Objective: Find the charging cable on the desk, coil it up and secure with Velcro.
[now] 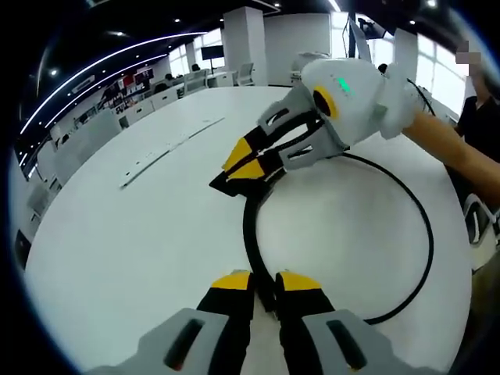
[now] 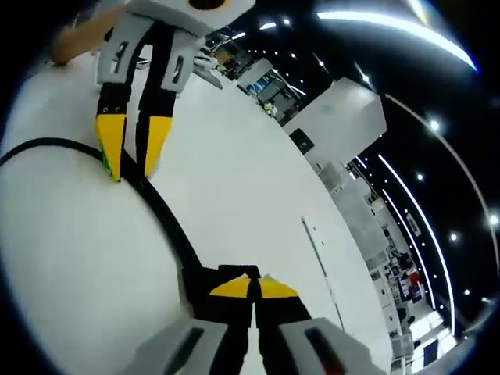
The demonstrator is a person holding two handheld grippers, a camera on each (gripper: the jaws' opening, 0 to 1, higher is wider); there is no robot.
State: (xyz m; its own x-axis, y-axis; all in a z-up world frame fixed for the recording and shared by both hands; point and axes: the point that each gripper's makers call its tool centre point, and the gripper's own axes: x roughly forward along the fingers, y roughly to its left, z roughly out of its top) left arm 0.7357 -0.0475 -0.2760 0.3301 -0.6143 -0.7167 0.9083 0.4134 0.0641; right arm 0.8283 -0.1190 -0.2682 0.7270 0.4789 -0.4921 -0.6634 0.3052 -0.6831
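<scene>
Spreading wide, the white tabletop (image 1: pixel 117 242) carries the black charging cable (image 1: pixel 426 234), lying in a big loop. The left hand-held gripper (image 1: pixel 264 287) is clenched on the loop's near part. The right hand-held gripper (image 1: pixel 244 168), reaching in from the far right on a bare forearm (image 1: pixel 457 148), pinches the cable's far part.

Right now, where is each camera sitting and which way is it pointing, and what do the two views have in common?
Left gripper view: rides the left gripper, looking across the white desk at the black cable loop; its jaws pinch the cable; the right gripper and a person's forearm enter from the right.
Right gripper view: rides the right gripper, facing back along the cable toward the left gripper.
Shared: desk, cable, both grippers.
</scene>
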